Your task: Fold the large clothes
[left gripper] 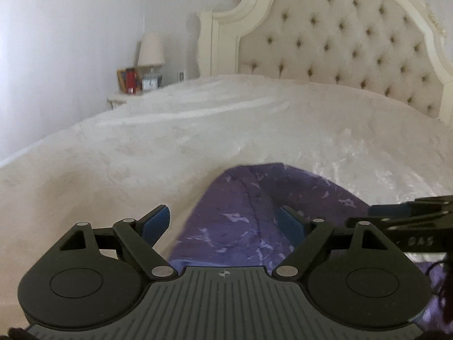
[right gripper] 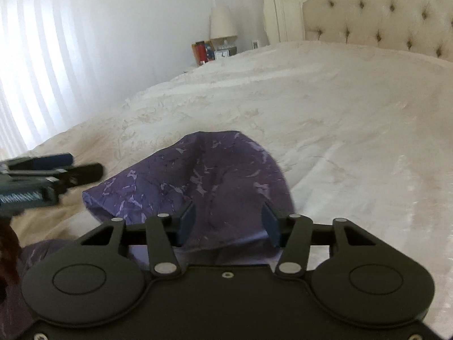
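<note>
Purple cloth with a pale marbled print is lying on the bed, bunched into a rounded hump near the foot end, with more of it trailing toward the person at the lower left. In the right wrist view, the right gripper is hanging over the near side of that hump, its fingers standing partly apart with fabric showing between them; whether the pads are pressing on it cannot be told. The left gripper is hovering beside the cloth's left edge, its fingers spread wide and holding nothing.

Judging by the bunching, the garment is not yet laid flat, so the fold is probably at an early stage. Each gripper should be pinching a single layer at an edge or corner, not the thick middle, and both should be pulling apart evenly, so wrinkles are smoothing out. The plush bedspread may be dragging the fabric, so lifting it clear looks wiser than sliding.
</note>
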### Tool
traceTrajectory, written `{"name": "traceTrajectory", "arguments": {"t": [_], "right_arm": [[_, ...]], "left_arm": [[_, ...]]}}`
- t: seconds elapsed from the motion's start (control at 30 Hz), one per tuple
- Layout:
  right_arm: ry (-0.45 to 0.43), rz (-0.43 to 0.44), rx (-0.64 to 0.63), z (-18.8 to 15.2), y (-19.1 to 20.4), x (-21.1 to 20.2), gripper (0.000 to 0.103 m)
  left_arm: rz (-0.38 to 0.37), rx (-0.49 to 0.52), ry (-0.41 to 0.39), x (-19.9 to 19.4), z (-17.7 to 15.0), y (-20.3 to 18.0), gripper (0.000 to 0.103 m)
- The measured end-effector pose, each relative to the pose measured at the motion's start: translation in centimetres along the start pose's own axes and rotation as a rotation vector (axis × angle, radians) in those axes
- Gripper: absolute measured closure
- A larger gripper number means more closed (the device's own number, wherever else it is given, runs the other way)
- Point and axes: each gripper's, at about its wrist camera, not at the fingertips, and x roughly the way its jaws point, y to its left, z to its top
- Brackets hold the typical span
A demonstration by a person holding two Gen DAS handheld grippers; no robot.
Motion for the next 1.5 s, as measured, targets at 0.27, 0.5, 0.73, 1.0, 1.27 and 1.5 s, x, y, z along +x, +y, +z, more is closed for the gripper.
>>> {"name": "traceTrajectory", "arguments": {"t": [0.27, 0.5, 0.73, 1.0, 1.27, 1.5], "right_arm": [[0.131, -0.093, 0.057, -2.1, -2.1, 4.7, 0.056], [0.114, -0.057, 0.126, -3.4, -4.2, 4.3, 0.055], [-0.025, 0.030, 0.094, -0.9, -3.1, 0.3, 0.032], [0.006, -0.056, 0.056, 3.9, -1.5, 5.3, 0.024], [0.061, -0.140, 0.003, 5.3, -0.1, 10.0, 0.027], [0.002, -0.106, -0.020, 5.0, 0.4, 8.1, 0.094]], "left_arm": [[0.150, -0.102, 0.220, 5.7, -4.3, 3.7, 0.016], [0.088, -0.199, 0.128, 4.9, -7.5, 6.5, 0.009], [0.075, -0.217, 0.124, 5.1, -7.1, 6.4, 0.009], [0.075, -0.218, 0.121, 5.0, -7.2, 6.3, 0.009], [0.070, -0.223, 0.118, 5.0, -7.2, 6.4, 0.009], [0.069, -0.215, 0.118, 4.9, -7.1, 6.3, 0.010]]}}
